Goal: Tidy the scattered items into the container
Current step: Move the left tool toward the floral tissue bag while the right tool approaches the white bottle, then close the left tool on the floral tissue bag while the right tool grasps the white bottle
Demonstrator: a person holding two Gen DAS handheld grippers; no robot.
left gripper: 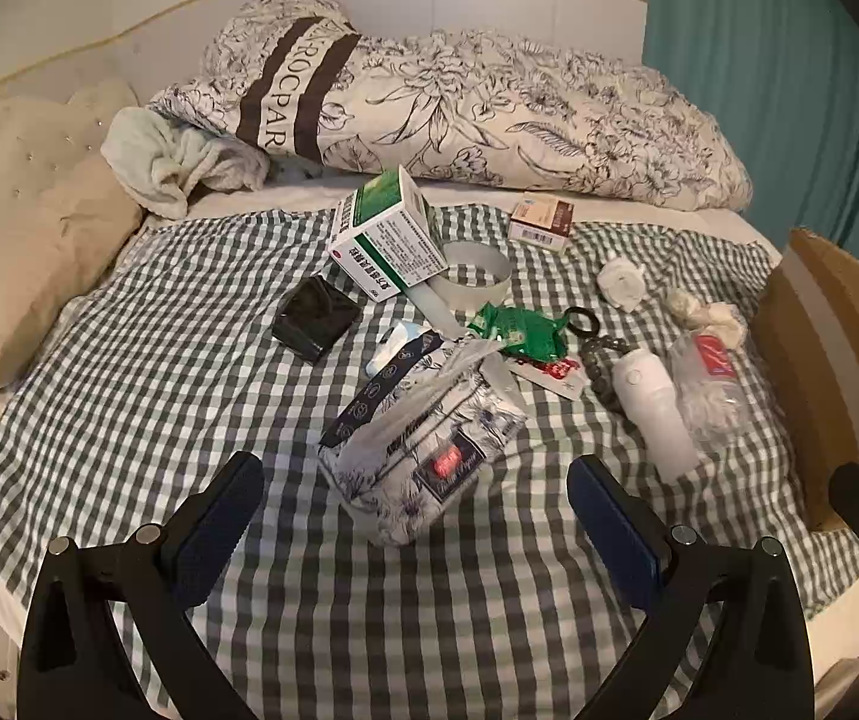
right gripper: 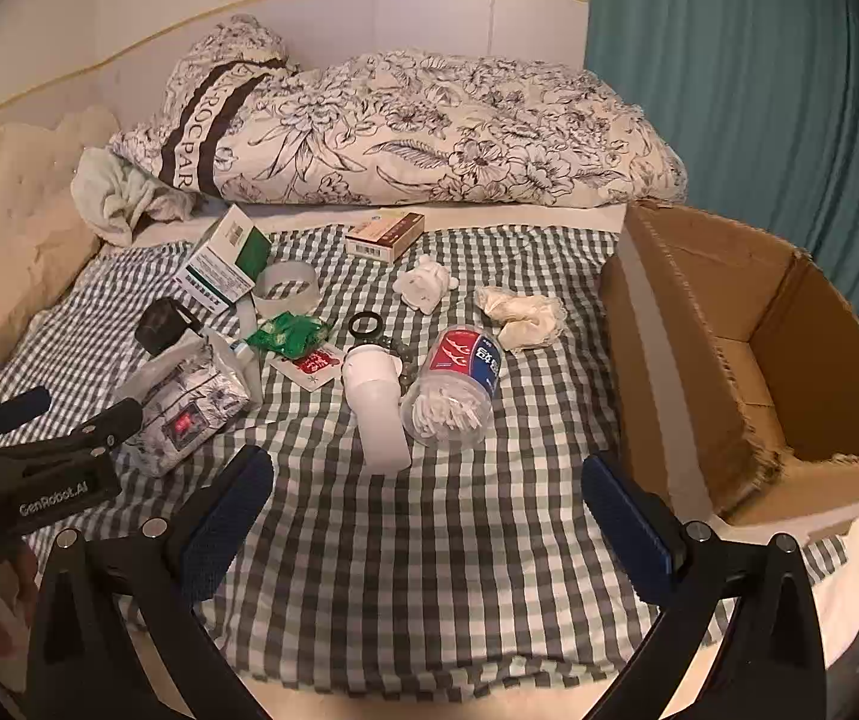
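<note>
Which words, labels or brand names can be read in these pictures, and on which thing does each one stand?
"ROCPAR": on the dark band of the duvet; the letters before it are hidden in a fold.
"GenRobot.AI": on the left gripper body.
Green box: Chinese print, too small to read.
Brown box: barcode and print, too small.
Tub: large Chinese characters, blurred.
Tissue pack: red label, blurred.

A floral black-and-white duvet (right gripper: 405, 132) is bunched along the white headboard (right gripper: 429, 6); a teal curtain (right gripper: 747, 90) is seen rightward, a beige studded pillow (left gripper: 21, 228) leftward.
</note>
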